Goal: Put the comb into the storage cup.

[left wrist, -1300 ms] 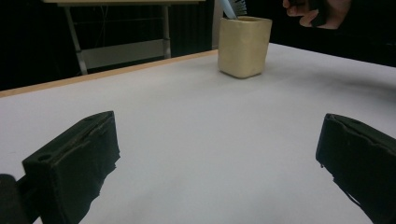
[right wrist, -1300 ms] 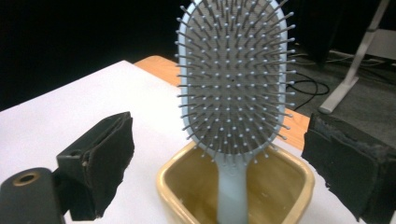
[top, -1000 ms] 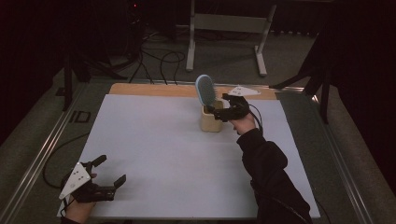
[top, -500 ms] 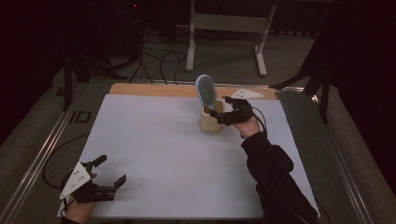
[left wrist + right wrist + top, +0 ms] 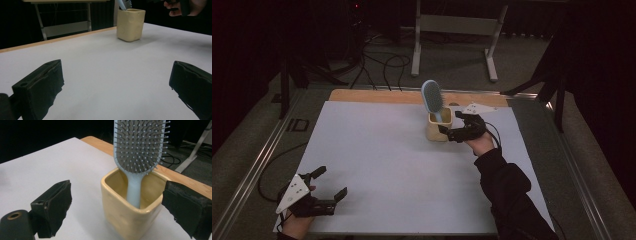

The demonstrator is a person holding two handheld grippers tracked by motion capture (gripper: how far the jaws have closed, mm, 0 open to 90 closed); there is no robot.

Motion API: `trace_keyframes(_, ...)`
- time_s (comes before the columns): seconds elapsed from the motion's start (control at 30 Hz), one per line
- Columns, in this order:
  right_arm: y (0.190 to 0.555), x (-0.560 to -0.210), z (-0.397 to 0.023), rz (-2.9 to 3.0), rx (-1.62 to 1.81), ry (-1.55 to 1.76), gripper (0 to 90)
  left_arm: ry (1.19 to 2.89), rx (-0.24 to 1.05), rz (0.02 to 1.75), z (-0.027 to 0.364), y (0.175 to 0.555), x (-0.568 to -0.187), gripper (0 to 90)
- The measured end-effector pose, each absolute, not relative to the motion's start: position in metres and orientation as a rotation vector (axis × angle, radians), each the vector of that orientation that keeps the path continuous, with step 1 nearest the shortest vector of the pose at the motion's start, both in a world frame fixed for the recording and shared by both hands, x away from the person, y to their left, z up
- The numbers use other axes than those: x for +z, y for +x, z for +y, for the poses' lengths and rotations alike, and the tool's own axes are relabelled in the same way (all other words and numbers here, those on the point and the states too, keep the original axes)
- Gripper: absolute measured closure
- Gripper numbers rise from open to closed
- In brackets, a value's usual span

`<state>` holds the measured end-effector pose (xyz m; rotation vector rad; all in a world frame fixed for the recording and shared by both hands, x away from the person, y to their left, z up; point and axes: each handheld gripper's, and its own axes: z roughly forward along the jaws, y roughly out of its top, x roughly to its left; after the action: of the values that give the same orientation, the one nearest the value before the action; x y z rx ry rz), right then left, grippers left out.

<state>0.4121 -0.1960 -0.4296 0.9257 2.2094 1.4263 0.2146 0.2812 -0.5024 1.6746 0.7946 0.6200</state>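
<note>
Our right gripper [image 5: 451, 133] stands with its jaws spread wide and nothing between them; in the right gripper view its two black jaws flank a squarish pale-yellow ceramic cup [image 5: 130, 213] without touching it, one jaw off to each side of the walls. The cup lies straight ahead of this gripper, just beside the jaw tips, near the far edge of the white table [image 5: 387, 165] and a little right of its middle. Standing in the cup, handle down, is a light-blue paddle hairbrush with grey bristles [image 5: 140, 147]. Its long axis runs nearly upright, leaning slightly, so the head rises well clear of the rim and the bristle face turns toward our right gripper.

Our left gripper [image 5: 329, 191] rests at the near left corner of the table, likewise wide open and holding nothing; from the left gripper view the cup [image 5: 130, 23] sits far across the bare surface, well apart from it. The right hand [image 5: 479, 142] is plainly the nearer one, and we judge that any coming grasp belongs to it. What that move turns on is height: the jaws now stand level with the cup's body, while the brush head is above them and the handle is down inside the walls.

Counting: two grippers, one cup, one hairbrush, one table.
</note>
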Motion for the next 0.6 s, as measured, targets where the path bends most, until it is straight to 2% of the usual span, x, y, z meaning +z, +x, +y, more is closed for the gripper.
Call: trace_keyframes(0.6,0.382,-0.452,-0.213,2.240,1.430,0.891,9.1,1.674,0.617,0.796,0.281,0.215,-0.503,0.0)
